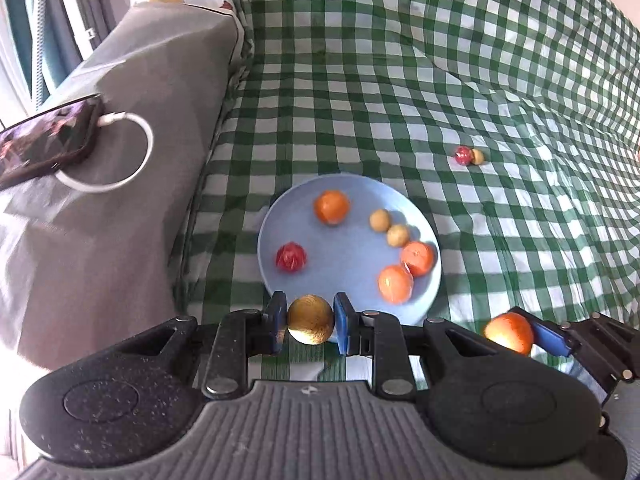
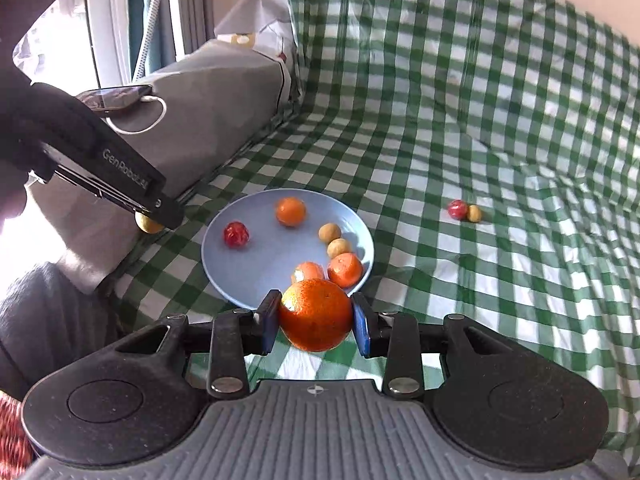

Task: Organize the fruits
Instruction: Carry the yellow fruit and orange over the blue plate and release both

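1. We see bright daylight entering from the window (image 2: 108, 20) at upper left, overexposed.
2. Fruit cast shadows rightward on the round pale-blue plate (image 1: 344, 268).
3. Fisheye distortion curves the green-and-white checked cloth (image 1: 440, 80); motion blur softens it.

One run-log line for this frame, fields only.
left gripper: shut on small tan fruit | right gripper: shut on orange | blue plate: six fruits | checked cloth: two loose fruits
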The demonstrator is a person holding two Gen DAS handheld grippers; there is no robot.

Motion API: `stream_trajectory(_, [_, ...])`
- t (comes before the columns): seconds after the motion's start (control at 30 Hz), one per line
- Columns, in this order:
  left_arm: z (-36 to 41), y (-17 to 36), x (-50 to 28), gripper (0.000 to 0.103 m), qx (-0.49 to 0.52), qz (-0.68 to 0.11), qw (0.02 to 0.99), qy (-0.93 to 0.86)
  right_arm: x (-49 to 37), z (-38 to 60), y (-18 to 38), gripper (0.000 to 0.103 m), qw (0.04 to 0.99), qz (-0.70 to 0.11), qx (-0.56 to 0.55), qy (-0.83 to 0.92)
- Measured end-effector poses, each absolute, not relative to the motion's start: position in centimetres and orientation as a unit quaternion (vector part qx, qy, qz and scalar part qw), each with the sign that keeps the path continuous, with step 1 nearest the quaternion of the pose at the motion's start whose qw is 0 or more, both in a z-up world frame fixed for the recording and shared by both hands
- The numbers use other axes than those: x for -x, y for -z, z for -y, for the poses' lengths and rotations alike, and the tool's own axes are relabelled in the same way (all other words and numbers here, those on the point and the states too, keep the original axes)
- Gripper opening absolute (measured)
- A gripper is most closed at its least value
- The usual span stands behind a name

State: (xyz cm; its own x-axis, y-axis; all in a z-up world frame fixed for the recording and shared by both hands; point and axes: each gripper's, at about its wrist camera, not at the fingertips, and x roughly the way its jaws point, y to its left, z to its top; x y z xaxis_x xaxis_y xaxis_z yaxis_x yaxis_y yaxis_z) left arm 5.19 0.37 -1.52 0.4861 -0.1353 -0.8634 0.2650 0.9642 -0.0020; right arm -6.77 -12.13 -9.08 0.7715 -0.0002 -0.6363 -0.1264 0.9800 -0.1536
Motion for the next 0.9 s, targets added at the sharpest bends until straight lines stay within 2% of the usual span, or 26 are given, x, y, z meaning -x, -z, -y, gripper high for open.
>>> stream_trajectory(0.57, [1.6,8.4,-13.9,0.028,-0.108,-0.526,0.838,0.100,-4.7,11.6,13.6,0.039,0.912,-0.387,0.126,-0.049])
stream_trajectory(0.63, [1.7,8.7,-14.4,0.031,-0.112,-0.526,0.837,0.104,-5.7,11.5,14.2,0.039,0.908,-0.395,0.131,-0.053])
stream_trajectory(0.67, [1.8,8.6,-14.5,0.051,-0.115,-0.524,0.837,0.109,-6.0,11.5,14.4,0.039,0.907,-0.395,0.133,-0.053])
stream_trajectory(0.7, [1.8,8.3,-14.5,0.079,-0.118,-0.520,0.838,0.112,-6.3,11.5,14.4,0.040,0.907,-0.397,0.134,-0.054])
stream_trajectory(0.73, [1.7,7.8,-14.2,0.091,-0.121,-0.508,0.846,0.110,-6.6,11.6,14.3,0.043,0.907,-0.396,0.130,-0.056])
stream_trajectory(0.77, [1.5,7.2,-13.9,0.103,-0.120,-0.494,0.854,0.108,-6.7,11.6,14.0,0.056,0.910,-0.392,0.125,-0.056])
stream_trajectory(0.8, [1.3,6.4,-13.3,0.103,-0.118,-0.479,0.863,0.109,-6.7,11.7,13.6,0.070,0.913,-0.386,0.122,-0.056])
stream_trajectory(0.9, [0.6,4.5,-11.4,0.103,-0.121,-0.473,0.865,0.118,-5.4,11.6,12.0,0.088,0.920,-0.365,0.130,-0.054])
